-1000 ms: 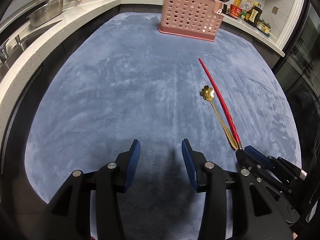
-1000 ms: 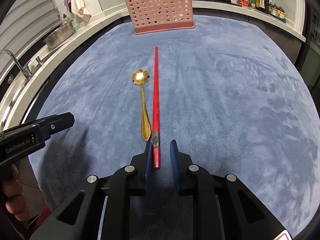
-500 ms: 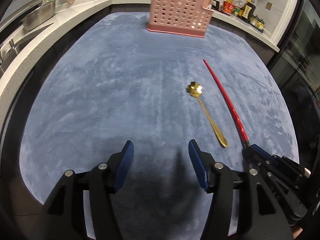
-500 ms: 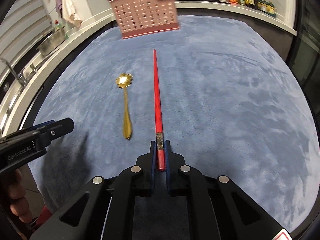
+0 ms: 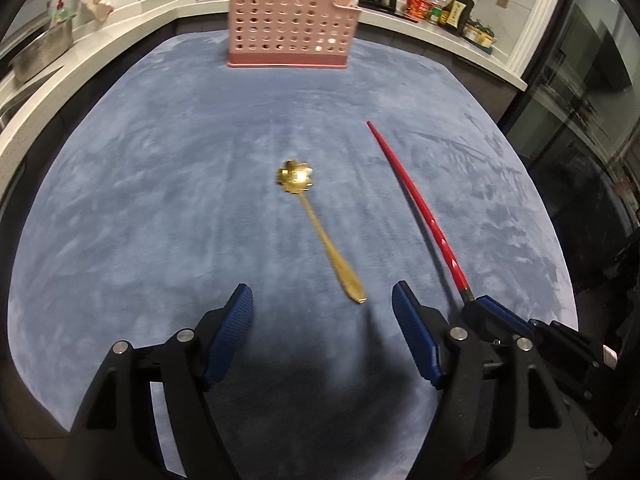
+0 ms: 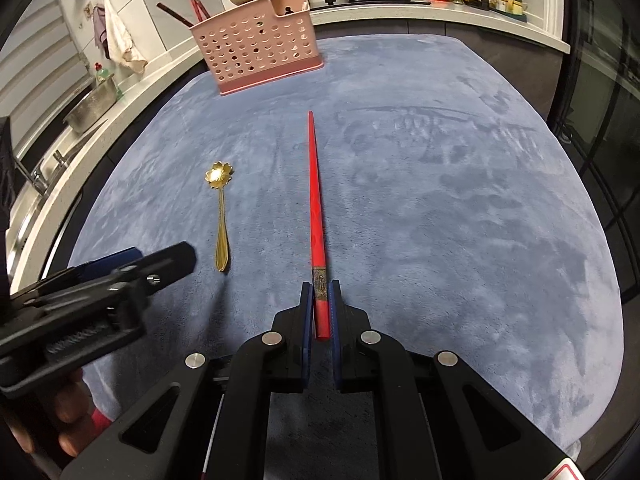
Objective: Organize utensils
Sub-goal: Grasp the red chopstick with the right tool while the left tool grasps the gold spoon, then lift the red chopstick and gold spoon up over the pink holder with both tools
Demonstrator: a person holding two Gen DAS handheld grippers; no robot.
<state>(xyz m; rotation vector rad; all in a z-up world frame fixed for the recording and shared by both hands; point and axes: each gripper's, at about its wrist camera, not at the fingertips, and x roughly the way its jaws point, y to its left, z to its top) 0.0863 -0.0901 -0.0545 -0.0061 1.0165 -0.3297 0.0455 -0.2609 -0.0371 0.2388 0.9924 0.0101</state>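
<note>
The left gripper [image 5: 322, 304] is angled downward, its jaws being opened (nothing between them); the right gripper [image 6: 320, 304] is clamped shut on something thin.

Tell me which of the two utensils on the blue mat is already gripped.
The red chopstick: the right tongs pinch its end. The gold spoon lies free.

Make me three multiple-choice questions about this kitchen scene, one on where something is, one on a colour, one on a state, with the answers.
1. Where does the spoon lie?
A. inside the basket
B. on the blue mat, left of the chopstick
C. in the sink

2. What colour is the basket?
A. pink
B. green
C. white

3. What is the right hand-held gripper doing?
A. hanging open
B. clamping the spoon
C. clamping the chopstick's end

Answers: 1 B, spoon rests flat on the mat; 2 A, its perforated walls are pink; 3 C, pads pinch the red stick.
</note>
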